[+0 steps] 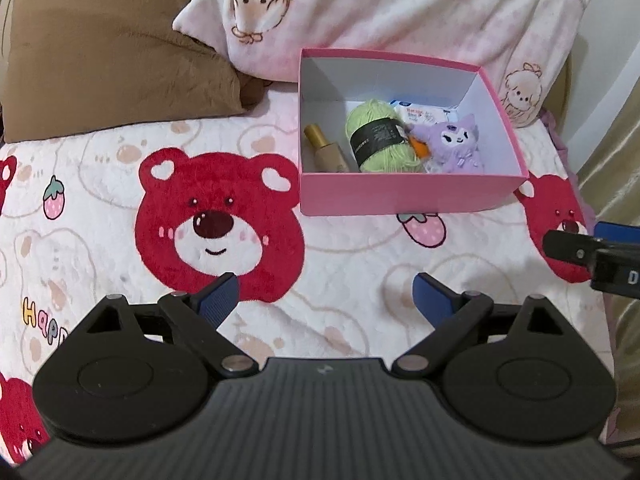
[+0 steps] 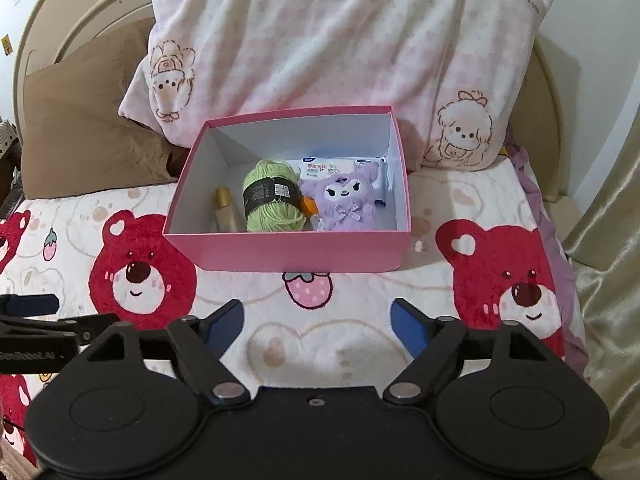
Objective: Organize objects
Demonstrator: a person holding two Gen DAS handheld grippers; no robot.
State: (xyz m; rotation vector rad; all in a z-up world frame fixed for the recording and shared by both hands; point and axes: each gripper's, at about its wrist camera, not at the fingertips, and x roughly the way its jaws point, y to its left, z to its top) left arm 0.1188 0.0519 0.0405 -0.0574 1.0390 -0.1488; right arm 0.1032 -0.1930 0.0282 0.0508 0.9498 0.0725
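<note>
A pink box (image 1: 400, 196) (image 2: 288, 252) stands open on the bear-print blanket. Inside lie a gold-capped bottle (image 1: 326, 150) (image 2: 225, 210), a green yarn ball (image 1: 380, 136) (image 2: 272, 200), a purple plush toy (image 1: 454, 146) (image 2: 348, 202) and a white wipes pack (image 1: 424, 114) (image 2: 326, 168). My left gripper (image 1: 326, 294) is open and empty, low over the blanket in front of the box. My right gripper (image 2: 318, 322) is open and empty, also in front of the box. Each gripper shows at the edge of the other's view: the right gripper (image 1: 576, 254), the left gripper (image 2: 32, 308).
A pink cartoon pillow (image 1: 380, 16) (image 2: 340, 56) leans behind the box. A brown pillow (image 1: 108, 52) (image 2: 88, 128) lies at the back left. A beige headboard (image 2: 80, 24) is behind. The blanket (image 1: 340, 248) (image 2: 360, 284) ends at the right beside gold fabric (image 2: 608, 240).
</note>
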